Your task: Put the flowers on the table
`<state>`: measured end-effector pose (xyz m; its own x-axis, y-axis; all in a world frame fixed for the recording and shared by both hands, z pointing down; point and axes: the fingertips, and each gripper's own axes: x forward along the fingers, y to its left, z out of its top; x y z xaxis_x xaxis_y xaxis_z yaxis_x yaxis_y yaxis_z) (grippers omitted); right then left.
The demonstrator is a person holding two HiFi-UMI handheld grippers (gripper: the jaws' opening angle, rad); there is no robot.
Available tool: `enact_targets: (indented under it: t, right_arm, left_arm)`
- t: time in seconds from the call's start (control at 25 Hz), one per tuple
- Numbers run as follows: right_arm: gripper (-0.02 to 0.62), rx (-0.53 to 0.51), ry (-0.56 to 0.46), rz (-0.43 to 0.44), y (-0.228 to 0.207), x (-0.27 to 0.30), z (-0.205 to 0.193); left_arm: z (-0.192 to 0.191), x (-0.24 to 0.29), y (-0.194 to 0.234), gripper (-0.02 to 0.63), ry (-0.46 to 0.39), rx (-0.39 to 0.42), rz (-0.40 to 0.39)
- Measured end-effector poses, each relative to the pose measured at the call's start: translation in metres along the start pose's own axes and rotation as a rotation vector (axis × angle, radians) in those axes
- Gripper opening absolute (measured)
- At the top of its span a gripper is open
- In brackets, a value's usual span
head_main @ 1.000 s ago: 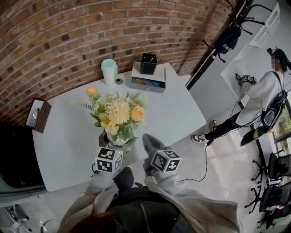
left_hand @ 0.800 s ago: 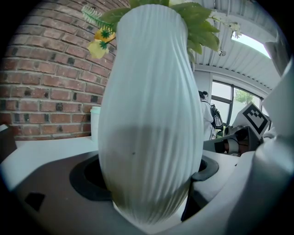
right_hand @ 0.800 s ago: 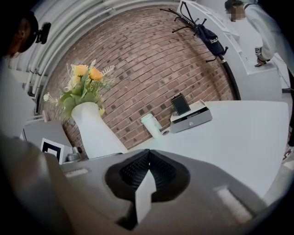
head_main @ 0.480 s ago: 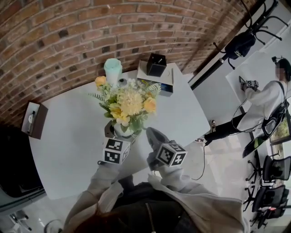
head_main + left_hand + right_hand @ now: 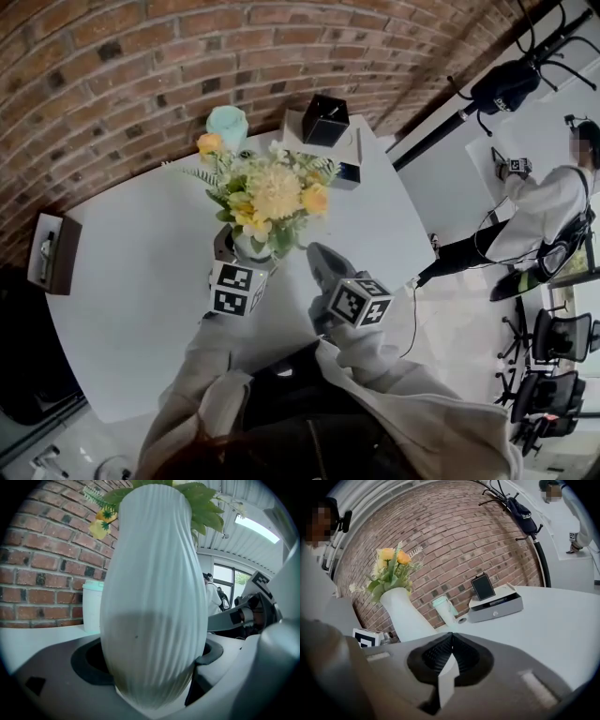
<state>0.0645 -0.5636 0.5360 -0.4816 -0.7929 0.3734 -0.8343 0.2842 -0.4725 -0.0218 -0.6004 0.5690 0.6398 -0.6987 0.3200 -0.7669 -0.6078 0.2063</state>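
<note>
A bunch of yellow and cream flowers [image 5: 270, 199] stands in a ribbed white vase [image 5: 247, 247] over the white table [image 5: 131, 281], towards its back. My left gripper [image 5: 236, 262] is shut on the vase; in the left gripper view the vase [image 5: 152, 597] fills the space between the two jaws of the left gripper [image 5: 150, 667]. Whether the vase's base rests on the table is hidden. My right gripper [image 5: 323, 264] hovers just right of the vase, shut and empty, its jaw tips meeting in the right gripper [image 5: 451, 638] view, where the vase [image 5: 405, 613] stands to its left.
A mint tumbler [image 5: 227, 125] stands behind the flowers by the brick wall. A black holder [image 5: 325, 119] sits on a grey box [image 5: 352, 161] at the back right. A brown box [image 5: 54, 253] lies at the table's left edge. A person [image 5: 544, 202], a coat stand [image 5: 506, 84] and chairs [image 5: 553, 337] are at the right.
The vase, in my left gripper, has moved away from the near edge towards the tumbler and the brick wall. My right gripper has followed beside it, still shut.
</note>
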Motion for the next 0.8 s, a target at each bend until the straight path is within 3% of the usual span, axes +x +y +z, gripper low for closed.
enact_targets:
  t: [0.32, 0.8]
  right_arm:
    - [0.0, 0.005, 0.007, -0.045, -0.022, -0.004, -0.012]
    - [0.0, -0.028, 0.042, -0.044, -0.033, 0.004, -0.009]
  left_arm:
    - [-0.014, 0.026, 0.002, 0.485, 0.011, 0.061, -0.002]
    - [-0.037, 0.05, 0.006, 0.485, 0.012, 0.142, 0.029]
